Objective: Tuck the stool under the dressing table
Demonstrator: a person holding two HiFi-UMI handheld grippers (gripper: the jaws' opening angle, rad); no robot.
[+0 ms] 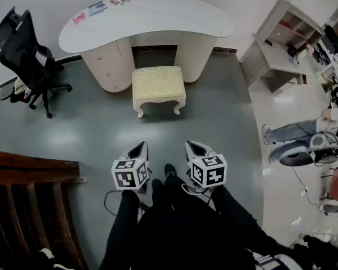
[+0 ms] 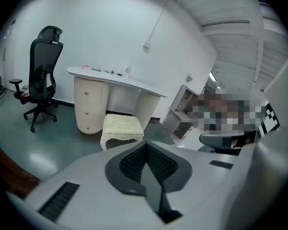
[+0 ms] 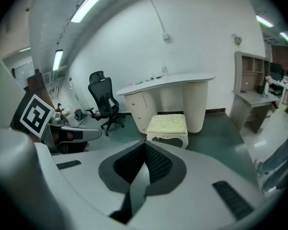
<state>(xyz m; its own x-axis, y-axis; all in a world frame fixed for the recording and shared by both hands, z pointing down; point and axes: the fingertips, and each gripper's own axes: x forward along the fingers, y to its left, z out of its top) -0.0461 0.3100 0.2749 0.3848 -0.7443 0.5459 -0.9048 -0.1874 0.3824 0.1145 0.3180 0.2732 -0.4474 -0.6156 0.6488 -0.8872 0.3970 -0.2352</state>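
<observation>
A cream padded stool (image 1: 158, 87) with curved white legs stands on the grey floor just in front of the kneehole of the white curved dressing table (image 1: 152, 17). It also shows in the left gripper view as the stool (image 2: 121, 127) and in the right gripper view as the stool (image 3: 168, 125). My left gripper (image 1: 138, 149) and right gripper (image 1: 195, 148) are held side by side near my body, well short of the stool, both shut with nothing between the jaws.
A black office chair (image 1: 23, 55) stands left of the table. A dark wooden piece (image 1: 31, 207) fills the lower left. A grey shelf desk (image 1: 284, 41) is at the right, and a person (image 1: 304, 131) sits beyond it. Small items lie on the tabletop.
</observation>
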